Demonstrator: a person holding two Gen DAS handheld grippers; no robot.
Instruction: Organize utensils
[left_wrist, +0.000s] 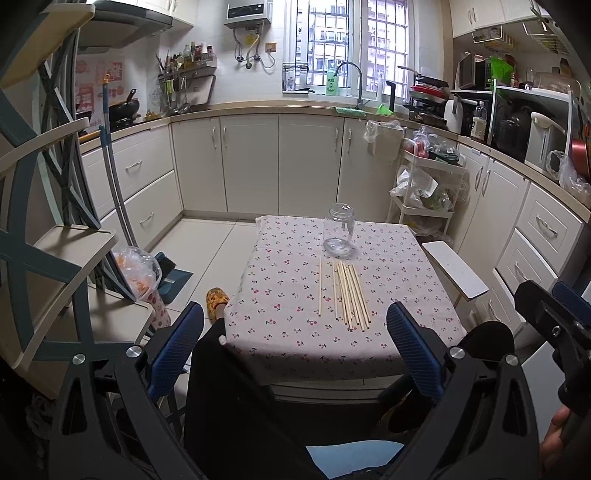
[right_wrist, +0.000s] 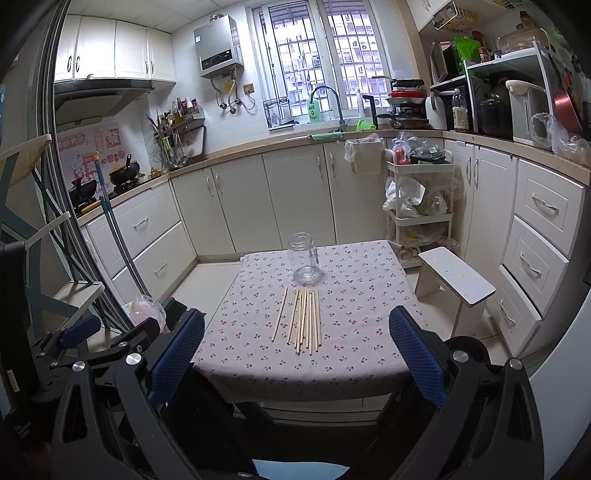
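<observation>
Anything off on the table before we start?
Mostly tidy. One pale wooden chopstick lies apart, left of the main chopstick bundle on the cherry-print tablecloth. The clear glass jar stands upright and empty. No spills or damage.

Home kitchen, L-shaped layout. Evidence:

- Cream panelled base cabinets with metal handles (right_wrist: 291, 192) under a beige stone-look countertop (right_wrist: 258, 144), wall cabinets above.
- Curved chrome sink tap (right_wrist: 328, 99) below a barred window (right_wrist: 317, 55) facing apartment blocks.
- Grey wall-mounted gas water heater (right_wrist: 218, 46) with hoses.
- Black wok on a hob (right_wrist: 125, 173) beneath a range hood (right_wrist: 99, 94).
- Wall rack of sauce bottles and hanging utensils (right_wrist: 177, 125).
- White thermo pot (right_wrist: 524, 110) and stacked pans (right_wrist: 406, 99) at right.
- White trolley with filled plastic bags (right_wrist: 417, 199).
- Small table under a cherry-print cloth (right_wrist: 351, 332) on the tiled floor (right_wrist: 207, 269).
</observation>
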